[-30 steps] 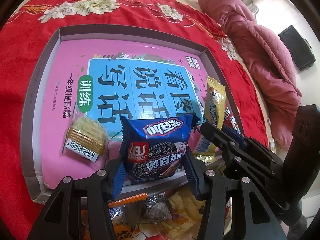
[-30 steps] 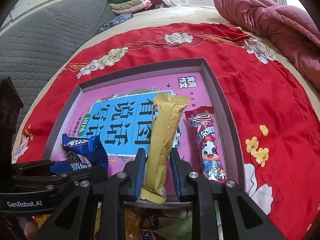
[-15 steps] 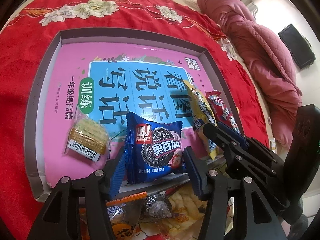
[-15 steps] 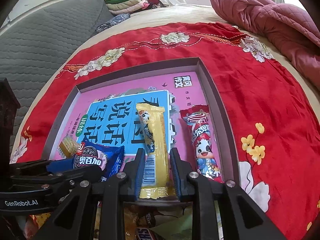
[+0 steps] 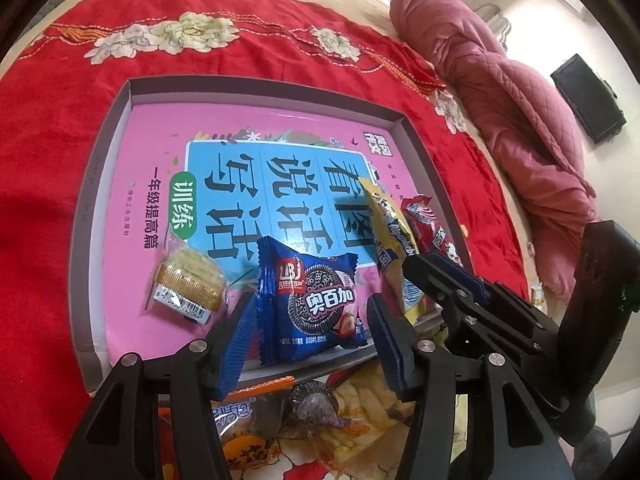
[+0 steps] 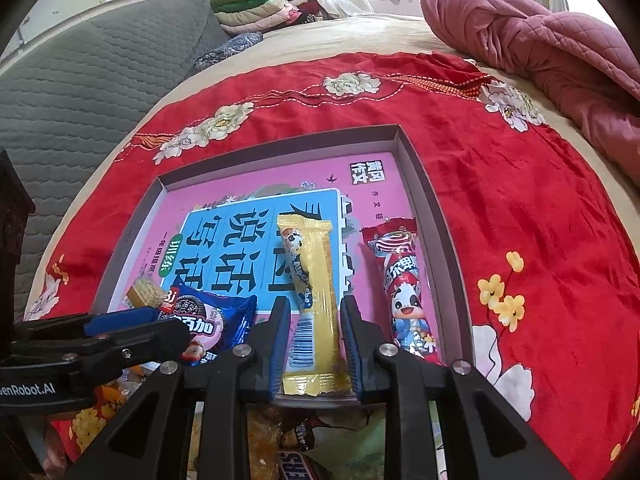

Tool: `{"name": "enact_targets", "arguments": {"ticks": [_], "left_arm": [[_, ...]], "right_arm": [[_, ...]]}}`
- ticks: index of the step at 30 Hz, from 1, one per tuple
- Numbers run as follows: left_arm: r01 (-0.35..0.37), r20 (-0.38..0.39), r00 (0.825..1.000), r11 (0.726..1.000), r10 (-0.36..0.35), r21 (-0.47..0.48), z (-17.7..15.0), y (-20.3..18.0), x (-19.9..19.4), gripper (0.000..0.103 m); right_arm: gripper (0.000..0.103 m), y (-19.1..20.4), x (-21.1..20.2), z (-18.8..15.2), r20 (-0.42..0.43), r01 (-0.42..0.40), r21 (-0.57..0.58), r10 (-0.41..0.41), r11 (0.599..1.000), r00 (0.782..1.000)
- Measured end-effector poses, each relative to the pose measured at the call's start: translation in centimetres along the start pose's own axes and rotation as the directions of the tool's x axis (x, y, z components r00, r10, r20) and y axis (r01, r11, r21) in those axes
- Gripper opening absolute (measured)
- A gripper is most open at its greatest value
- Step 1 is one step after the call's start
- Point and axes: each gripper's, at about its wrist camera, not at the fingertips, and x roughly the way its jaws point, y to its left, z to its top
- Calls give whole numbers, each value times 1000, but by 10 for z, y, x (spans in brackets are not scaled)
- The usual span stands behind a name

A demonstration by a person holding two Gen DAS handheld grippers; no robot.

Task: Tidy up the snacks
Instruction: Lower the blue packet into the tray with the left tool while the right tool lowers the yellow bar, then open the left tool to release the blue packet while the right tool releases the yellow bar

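Note:
A grey-rimmed tray [image 5: 120, 128] with a pink and blue printed floor lies on a red flowered cloth. A blue cookie packet [image 5: 316, 304] lies flat on the tray between the fingers of my open left gripper [image 5: 310, 340]. A yellow bar [image 6: 316, 300] lies flat on the tray between the fingers of my open right gripper [image 6: 314, 344], with gaps on both sides. The tray [image 6: 420, 184] also holds a red cow-print bar [image 6: 404, 292] to the right and a small wafer pack [image 5: 188, 284] to the left.
A pile of loose snacks [image 5: 320, 416] lies on the cloth just below the tray's near rim. A pink quilt [image 6: 540, 40] lies at the far right of the bed. A grey headboard [image 6: 80, 60] stands at the left.
Both grippers lowered their snacks onto the tray and opened. The blue packet went from upright to lying flat. The yellow bar now lies flat, free of the fingers.

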Motion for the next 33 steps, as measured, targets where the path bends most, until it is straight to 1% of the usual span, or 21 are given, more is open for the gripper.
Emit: {"name": "enact_targets", "arguments": {"ticks": [3, 7, 17, 23, 28, 33], "left_arm": [[0, 2, 1000, 1000, 0, 1, -1, 0, -2, 58], [3, 6, 1000, 1000, -3, 5, -1, -2, -5, 58], [1, 44, 999, 1000, -1, 0, 1, -1, -19, 59], [-14, 60, 998, 1000, 13, 9, 1, -1, -25, 59], [-30, 72, 997, 999, 28, 16, -1, -1, -32, 59], [-40, 89, 995, 999, 38, 12, -1, 2, -41, 60]], "right_arm": [[26, 0, -1, 0, 3, -4, 0, 4, 1000, 1000], [30, 1, -4, 1, 10, -11, 0, 11, 1000, 1000], [31, 1, -11, 2, 27, -14, -2, 14, 1000, 1000], [33, 3, -18, 3, 41, -19, -10, 20, 1000, 999], [39, 4, -24, 4, 56, -31, -10, 32, 999, 998], [41, 3, -33, 6, 76, -44, -9, 44, 999, 996]]}}
